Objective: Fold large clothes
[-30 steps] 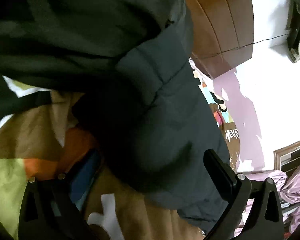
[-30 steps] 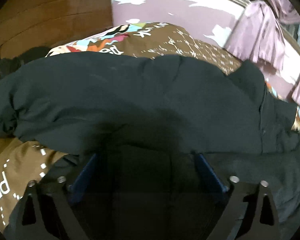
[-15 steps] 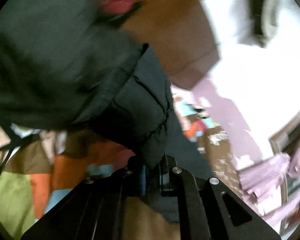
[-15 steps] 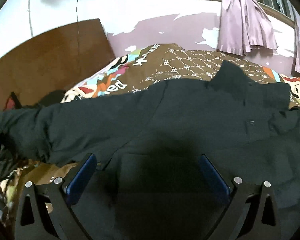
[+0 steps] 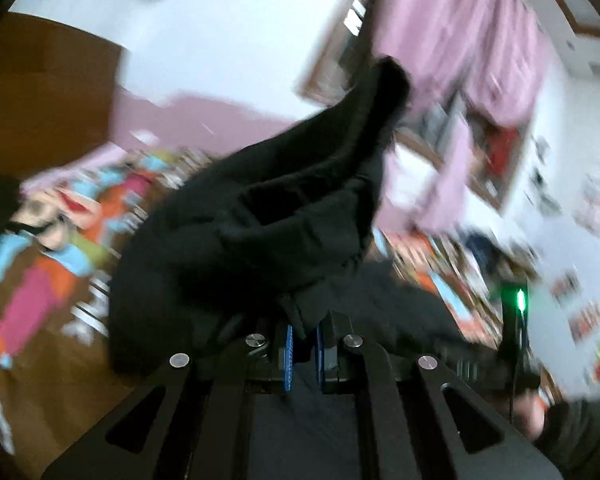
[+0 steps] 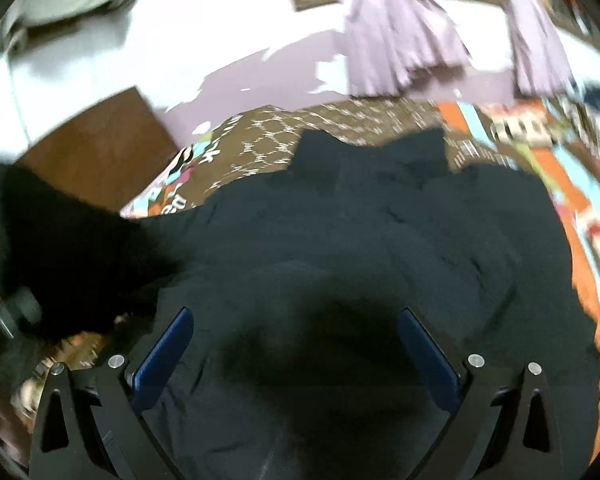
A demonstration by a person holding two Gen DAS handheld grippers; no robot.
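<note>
jacket [image 6: 380, 240] lies on bedspread [image 6: 284, 136], before curtains [image 6: 396, 36].

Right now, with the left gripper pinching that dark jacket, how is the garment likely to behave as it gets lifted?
Probably floppy: the dark jacket bunches and droops around the shut left gripper. Its puffy, quilted look suggests bulk but little weight. Most of it lies spread on the patterned bedspread, so one pinched edge would likely drag the rest along.

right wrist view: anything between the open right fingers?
Only the dark jacket, spread on the patterned bedspread. The right gripper stands open above it, pads not pressing; right wrist view shows this.
</note>
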